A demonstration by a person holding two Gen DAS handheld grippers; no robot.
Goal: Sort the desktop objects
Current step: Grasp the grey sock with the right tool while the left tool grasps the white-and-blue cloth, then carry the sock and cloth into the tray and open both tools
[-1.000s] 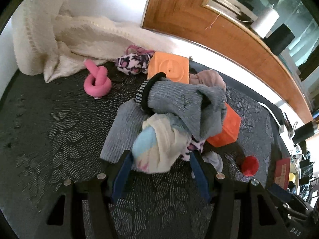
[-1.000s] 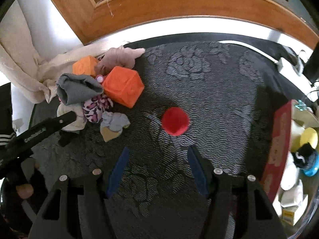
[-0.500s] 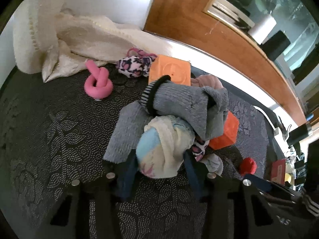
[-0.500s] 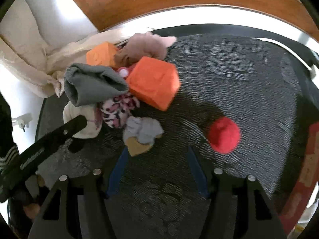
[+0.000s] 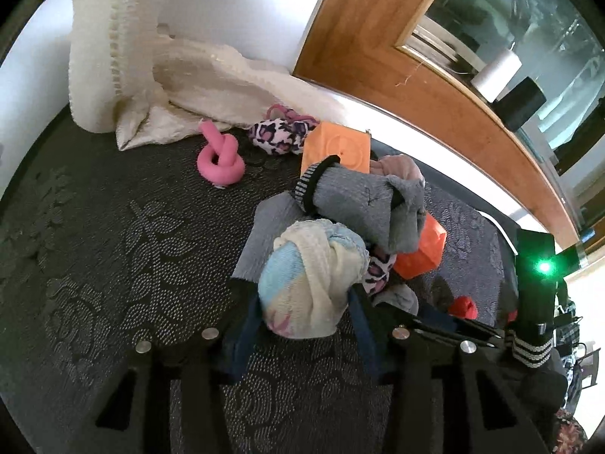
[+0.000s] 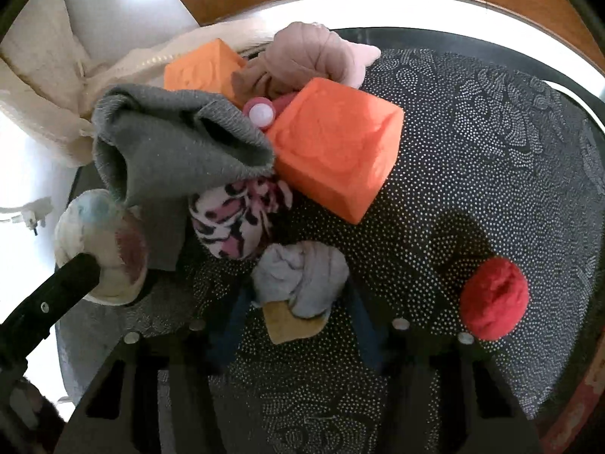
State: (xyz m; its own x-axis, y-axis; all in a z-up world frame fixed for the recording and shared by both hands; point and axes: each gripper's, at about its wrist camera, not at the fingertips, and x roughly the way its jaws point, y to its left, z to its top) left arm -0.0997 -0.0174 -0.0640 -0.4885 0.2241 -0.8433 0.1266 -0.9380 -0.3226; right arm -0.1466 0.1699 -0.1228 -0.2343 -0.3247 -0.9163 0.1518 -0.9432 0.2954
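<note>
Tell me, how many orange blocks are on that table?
2. One orange block lies right of the grey sock; the other sits behind it by the cream cloth. The sock pile could hide more.

— What colours show in the heap on the dark grey floral-embossed tabletop [image 5: 94, 265]?

— A rolled cream sock bundle with pale blue and pink patches [image 5: 310, 283], a grey knitted sock with a black-and-white striped cuff [image 5: 359, 196], and two orange foam cubes [image 6: 332, 151], the one nearer the back edge paler.

— And the patterned ones?

— A rolled pink, white and black leopard-print sock [image 6: 238, 223]; a second one like it [image 5: 278, 136] lies near the back edge, beside a bright pink knotted foam tube [image 5: 221, 159].

— Anything else?

— A pale grey sock ball with a tan toe [image 6: 298, 287], a red fuzzy ball [image 6: 493, 299], a dusty-pink knotted sock [image 6: 306, 60], and a cream knitted blanket [image 5: 196, 79] at the back left corner.
</note>
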